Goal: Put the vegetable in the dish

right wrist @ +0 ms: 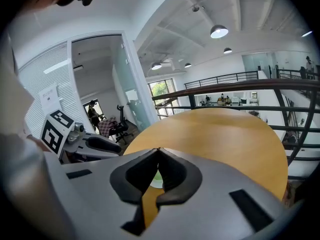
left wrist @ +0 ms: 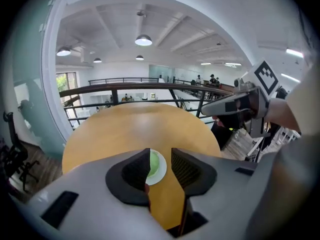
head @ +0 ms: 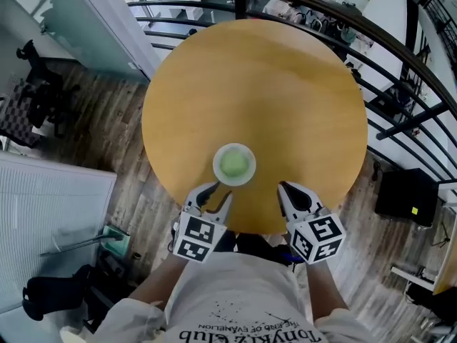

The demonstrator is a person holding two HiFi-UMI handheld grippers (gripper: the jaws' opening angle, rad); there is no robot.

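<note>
A round wooden bench [head: 257, 84] fills the middle of the head view, its top bare but for one dish at the near edge. A dark metal railing [head: 400, 70] curves round its far and right sides, and an office chair [head: 34, 77] stands on the plank floor at the far left.

The left tongs [left wrist: 160, 151] hang over the near left edge of the bench. Their jaws stand a narrow gap apart with nothing between them; the dish shows through that gap, lying beyond on the bench. The right tongs [right wrist: 159, 149] hang over the near right edge, tips closed together and gripping nothing.

The small white dish [head: 246, 174] sits just beyond the two tongs and between them, touching neither. The vegetable [head: 233, 164], round and pale green, lies in the middle of the dish.
</note>
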